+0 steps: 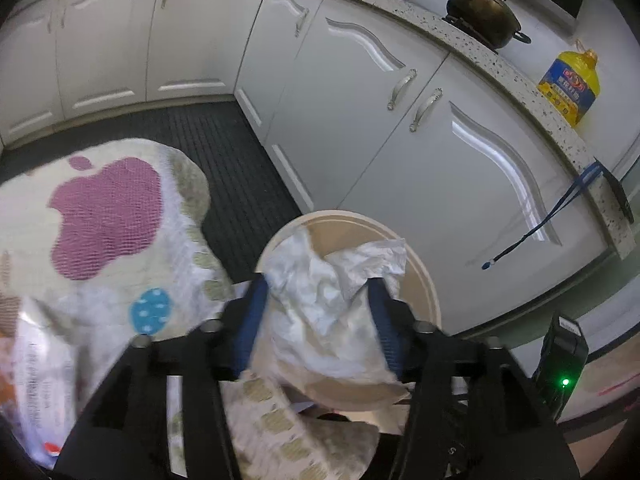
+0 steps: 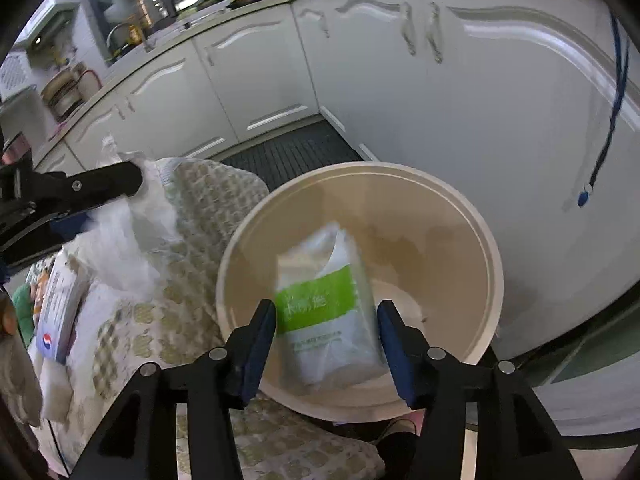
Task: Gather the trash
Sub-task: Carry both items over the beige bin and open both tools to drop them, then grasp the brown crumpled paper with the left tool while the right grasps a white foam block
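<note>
Right wrist view: the right claw [image 2: 326,336] is spread, and a soft green-and-white packet [image 2: 324,304] drops into the beige bin [image 2: 486,240]. The left claw [image 1: 320,300] loosely straddles light, crumpled white paper [image 1: 332,280] above the bin; pinch its thick middle.

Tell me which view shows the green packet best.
The right wrist view: the packet shows whole but blurred inside the bin, between the open right tongs. In the left wrist view crumpled paper covers the bin's inside; no packet shows.

bin [image 2: 460,216]: beige
packet [image 2: 326,308]: white, green band
cloth [image 1: 104,216]: white, purple blotch, blue dotted spot
cabinets [image 1: 352,120]: white
</note>
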A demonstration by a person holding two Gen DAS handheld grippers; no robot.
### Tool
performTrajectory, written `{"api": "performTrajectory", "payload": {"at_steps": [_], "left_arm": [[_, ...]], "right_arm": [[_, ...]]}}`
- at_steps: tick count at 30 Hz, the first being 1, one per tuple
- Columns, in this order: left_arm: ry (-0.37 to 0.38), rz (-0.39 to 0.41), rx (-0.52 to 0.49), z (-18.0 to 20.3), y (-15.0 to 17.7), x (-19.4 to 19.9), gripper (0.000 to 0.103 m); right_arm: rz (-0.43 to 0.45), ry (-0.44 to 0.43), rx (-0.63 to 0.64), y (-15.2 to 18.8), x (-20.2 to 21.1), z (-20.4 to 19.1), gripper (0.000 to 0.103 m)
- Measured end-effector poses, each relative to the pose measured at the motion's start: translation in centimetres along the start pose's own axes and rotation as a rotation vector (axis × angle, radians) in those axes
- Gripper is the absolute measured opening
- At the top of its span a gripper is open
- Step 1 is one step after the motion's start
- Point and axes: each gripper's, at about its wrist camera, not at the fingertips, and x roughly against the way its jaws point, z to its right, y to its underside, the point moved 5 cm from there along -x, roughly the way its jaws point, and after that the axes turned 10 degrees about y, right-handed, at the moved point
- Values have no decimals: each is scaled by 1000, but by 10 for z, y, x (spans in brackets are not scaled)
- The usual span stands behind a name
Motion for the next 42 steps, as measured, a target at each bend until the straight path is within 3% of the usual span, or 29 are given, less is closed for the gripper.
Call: {"api": "performTrajectory", "payload": {"at_steps": [6, 12, 25, 28, 35, 42], "left_arm": [[-5, -23, 7, -4, 5, -2, 55], [-9, -12, -6, -7, 10, 23, 55], [-67, 71, -32, -35, 29, 134, 55], [-87, 93, -21, -49, 36, 159, 55], [-198, 152, -28, -80, 63, 217, 55], [-226, 176, 16, -112, 92, 254, 55]], "right_arm": [[-10, 3, -20, 3, 0, 7, 51], [10, -16, -6, 7, 10, -3, 51], [41, -103, 80, 14, 35, -56, 53], [56, -127, 110, 16, 45, -74, 59], [83, -162, 167, 17, 63, -109, 61], [94, -229, 234, 29, 79, -146, 66]]}}
